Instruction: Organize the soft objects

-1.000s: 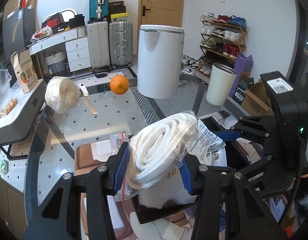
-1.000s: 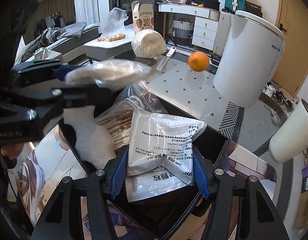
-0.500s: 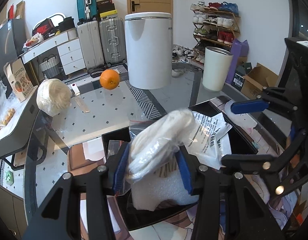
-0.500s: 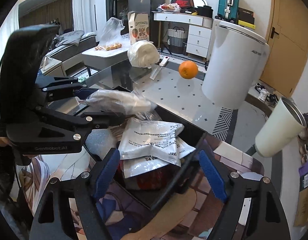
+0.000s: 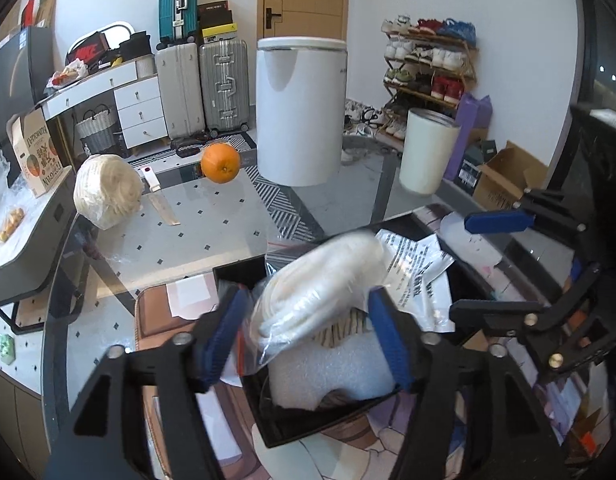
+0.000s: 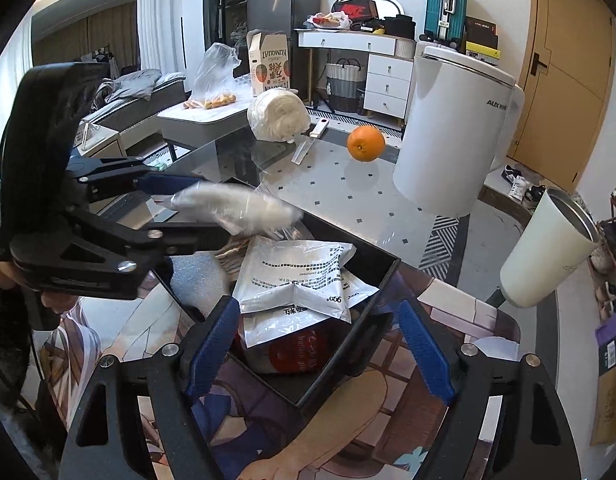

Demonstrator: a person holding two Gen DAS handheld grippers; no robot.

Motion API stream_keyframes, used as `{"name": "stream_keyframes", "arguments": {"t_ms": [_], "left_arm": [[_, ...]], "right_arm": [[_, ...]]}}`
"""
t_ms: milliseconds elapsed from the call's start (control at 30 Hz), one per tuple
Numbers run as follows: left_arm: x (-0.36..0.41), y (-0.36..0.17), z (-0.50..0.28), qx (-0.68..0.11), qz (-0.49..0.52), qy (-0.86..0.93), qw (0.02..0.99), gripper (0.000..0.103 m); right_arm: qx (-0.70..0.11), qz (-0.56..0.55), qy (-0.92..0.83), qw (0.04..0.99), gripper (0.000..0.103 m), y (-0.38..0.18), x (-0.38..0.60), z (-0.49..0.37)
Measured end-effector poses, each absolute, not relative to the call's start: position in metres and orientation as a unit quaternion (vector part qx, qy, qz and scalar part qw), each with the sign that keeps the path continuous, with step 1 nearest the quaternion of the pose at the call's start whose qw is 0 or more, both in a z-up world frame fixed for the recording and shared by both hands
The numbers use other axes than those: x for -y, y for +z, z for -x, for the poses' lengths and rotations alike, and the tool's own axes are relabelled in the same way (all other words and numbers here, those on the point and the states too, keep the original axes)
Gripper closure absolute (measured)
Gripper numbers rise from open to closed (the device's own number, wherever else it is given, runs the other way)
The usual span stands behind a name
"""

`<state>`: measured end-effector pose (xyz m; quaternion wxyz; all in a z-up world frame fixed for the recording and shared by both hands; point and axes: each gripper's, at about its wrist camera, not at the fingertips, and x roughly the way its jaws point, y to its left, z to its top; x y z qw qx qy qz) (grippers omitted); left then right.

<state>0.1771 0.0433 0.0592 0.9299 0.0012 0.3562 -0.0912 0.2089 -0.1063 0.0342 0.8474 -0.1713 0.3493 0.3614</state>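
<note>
Left wrist view: the left gripper has just been opening, its blue pads now clear of the bagged white roll that sits blurred between them, over the black bin. Right wrist view shows the right gripper spread wide and gripping nothing, above the bin's near wall, where silver printed pouches lie. Beyond, on the glass table, sit an orange and a white bundle.
</note>
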Motion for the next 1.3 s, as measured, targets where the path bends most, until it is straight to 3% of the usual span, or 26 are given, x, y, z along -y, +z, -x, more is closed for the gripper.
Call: {"name": "stream_keyframes", "arguments": {"t_ms": [133, 833, 933, 1133, 1300], "left_arm": [[-0.05, 0.068, -0.171, -0.342, 0.022, -0.089, 0.935, 0.022], [-0.051, 0.046, -0.188, -0.367, 0.031, -0.053, 0.928, 0.022], [-0.05, 0.051, -0.179, -0.36, 0.034, -0.056, 0.93, 0.02], [-0.045, 0.059, -0.148, -0.331, 0.023, -0.053, 0.942, 0.006], [-0.046, 0.06, -0.126, -0.301, 0.014, -0.037, 0.953, 0.0]], "right_arm": [[-0.349, 0.167, 0.362, 0.848, 0.02, 0.034, 0.108, -0.207], [-0.351, 0.139, 0.347, 0.859, 0.02, 0.03, 0.121, -0.198], [-0.345, 0.134, 0.346, 0.862, 0.017, 0.031, 0.124, -0.191], [-0.316, 0.115, 0.349, 0.875, 0.012, 0.035, 0.128, -0.172], [-0.289, 0.097, 0.347, 0.887, 0.001, 0.035, 0.13, -0.155]]}}
